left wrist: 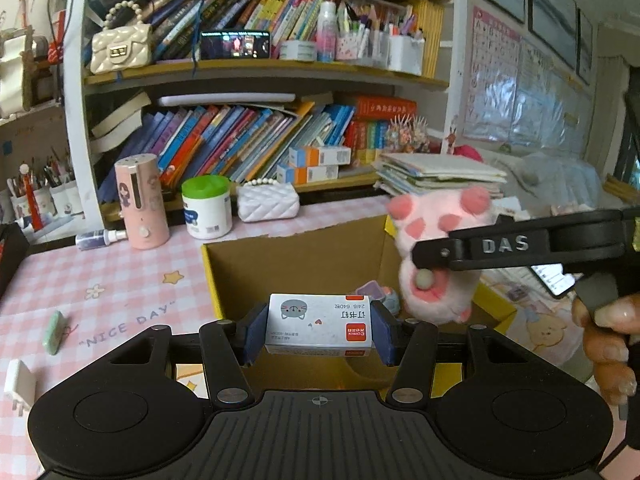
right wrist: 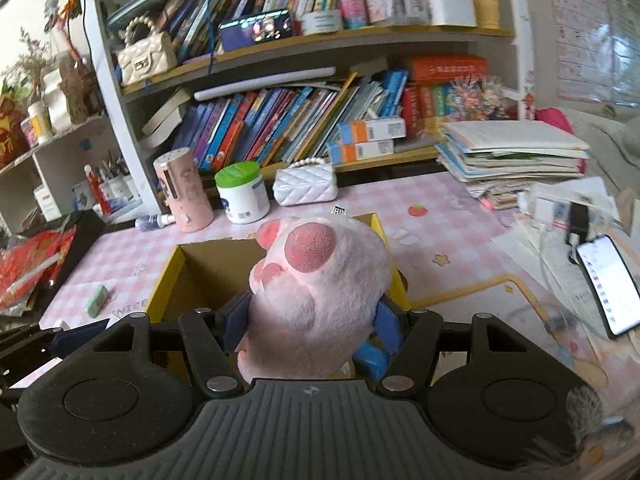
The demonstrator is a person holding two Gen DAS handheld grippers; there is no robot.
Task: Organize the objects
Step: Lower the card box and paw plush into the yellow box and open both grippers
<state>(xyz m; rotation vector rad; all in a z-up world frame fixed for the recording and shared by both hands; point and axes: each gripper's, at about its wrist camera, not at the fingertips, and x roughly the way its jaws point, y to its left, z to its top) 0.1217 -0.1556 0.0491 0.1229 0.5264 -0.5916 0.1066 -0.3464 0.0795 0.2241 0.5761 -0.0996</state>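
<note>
My left gripper [left wrist: 319, 330] is shut on a small white staple box [left wrist: 319, 326] with a cat drawing and a red label, held over the near edge of an open cardboard box [left wrist: 288, 256] with yellow rims. My right gripper [right wrist: 312, 316] is shut on a pink plush paw [right wrist: 320, 280], held above the same cardboard box [right wrist: 208, 268]. In the left wrist view the plush paw [left wrist: 436, 240] hangs at the right over the box, with the right gripper's black arm [left wrist: 504, 246] across it. Small pastel items [left wrist: 380, 294] lie inside the box.
On the pink checked tablecloth [left wrist: 100, 280] lie a green eraser [left wrist: 54, 332] and a white plug [left wrist: 18, 386]. A pink bottle [left wrist: 140, 200], a green-lidded jar [left wrist: 206, 206] and a white quilted bag [left wrist: 268, 200] stand behind the box. A phone [right wrist: 608, 284] and stacked books [right wrist: 512, 152] are at right.
</note>
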